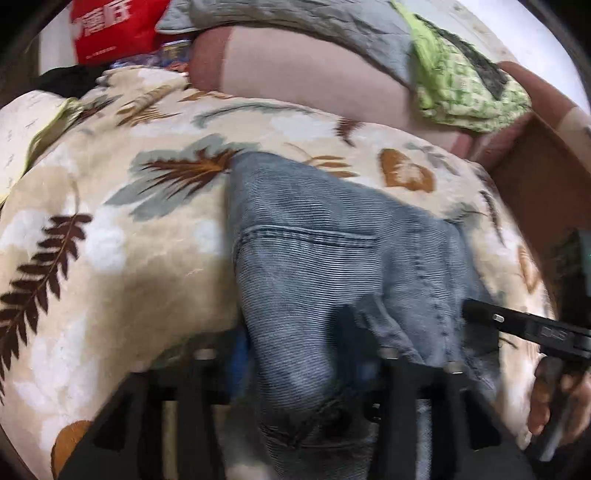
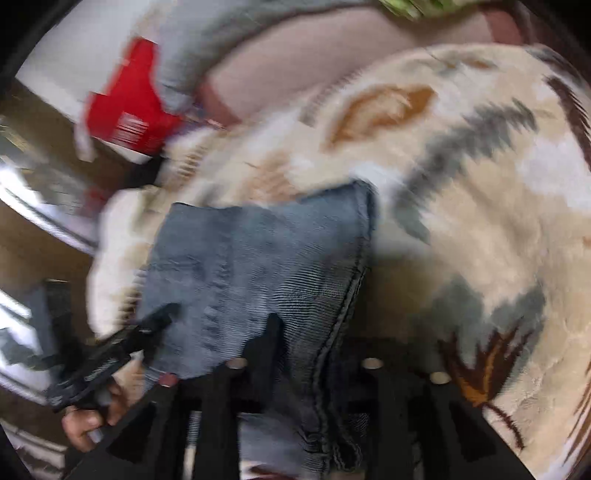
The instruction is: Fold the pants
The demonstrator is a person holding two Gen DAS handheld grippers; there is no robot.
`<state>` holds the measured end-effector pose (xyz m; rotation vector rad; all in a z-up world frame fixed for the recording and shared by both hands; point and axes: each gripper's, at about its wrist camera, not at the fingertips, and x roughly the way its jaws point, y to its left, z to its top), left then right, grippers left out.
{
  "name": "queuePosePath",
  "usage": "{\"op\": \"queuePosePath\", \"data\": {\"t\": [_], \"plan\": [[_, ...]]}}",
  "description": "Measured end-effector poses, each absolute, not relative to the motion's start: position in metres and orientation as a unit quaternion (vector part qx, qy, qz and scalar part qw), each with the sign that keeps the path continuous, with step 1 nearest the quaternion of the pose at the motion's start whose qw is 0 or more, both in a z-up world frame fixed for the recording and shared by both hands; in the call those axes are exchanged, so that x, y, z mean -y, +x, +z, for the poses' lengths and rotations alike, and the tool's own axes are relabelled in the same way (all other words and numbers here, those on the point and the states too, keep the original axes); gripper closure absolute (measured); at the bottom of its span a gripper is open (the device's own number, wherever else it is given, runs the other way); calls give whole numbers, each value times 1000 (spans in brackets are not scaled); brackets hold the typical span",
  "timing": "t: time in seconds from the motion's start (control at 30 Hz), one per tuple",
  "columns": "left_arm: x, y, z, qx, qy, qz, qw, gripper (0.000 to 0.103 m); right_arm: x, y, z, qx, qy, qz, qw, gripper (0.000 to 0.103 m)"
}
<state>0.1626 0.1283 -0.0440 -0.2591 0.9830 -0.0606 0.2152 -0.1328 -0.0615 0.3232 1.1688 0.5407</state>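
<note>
The pants (image 1: 332, 258) are faded blue-grey denim, folded into a compact bundle that lies on a cream blanket (image 1: 110, 240) printed with brown, grey and ochre leaves. From the left wrist view a stitched pocket edge runs across the top layer and a seam slants down its right side; the near end of the fabric bunches into thick folds that spill toward the camera. In the right wrist view the same bundle shows a squared far corner and a dark double-stitched seam running down its right edge.

The left gripper (image 1: 295, 373) stands partly open, its black fingers (image 1: 391, 373) straddling the near end of the jeans — cloth fills the gap, yet the pads do not appear to press on it, though blur here makes that hard to be sure of. The right gripper (image 2: 303, 365) is also parted, less widely, with the seamed edge of the denim lying between its fingers (image 2: 373, 376); no pinch on the fabric is visible. Each gripper shows in the other's view, reaching in from the side onto the outer edge of the bundle, with a hand (image 1: 557, 402) wrapped round its handle.

Behind the blanket sit a pinkish cushion (image 1: 314, 74), a grey cloth (image 1: 314, 22), a green patterned cloth (image 1: 461, 85) and a red bag (image 1: 110, 29).
</note>
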Motion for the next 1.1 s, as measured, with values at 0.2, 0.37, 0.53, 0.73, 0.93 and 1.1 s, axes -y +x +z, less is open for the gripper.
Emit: {"op": "queuePosePath", "data": {"t": [0.2, 0.37, 0.53, 0.73, 0.93, 1.1], "plan": [[-140, 114, 0, -417, -133, 2, 899, 24, 151, 182, -17, -499, 112, 234, 827, 49], [-127, 94, -14, -435, -103, 45, 893, 23, 140, 142, -7, -469, 96, 261, 838, 27], [-126, 104, -41, -478, -99, 72, 870, 20, 126, 158, -65, -542, 51, 204, 813, 26], [-128, 88, -14, -455, -101, 68, 882, 20, 133, 134, -23, -496, 40, 211, 841, 26], [-122, 83, -18, -462, -92, 64, 880, 20, 126, 133, -25, -495, 47, 213, 841, 26], [-120, 94, -35, -474, -87, 71, 873, 19, 112, 149, -53, -522, 21, 192, 831, 20]]}}
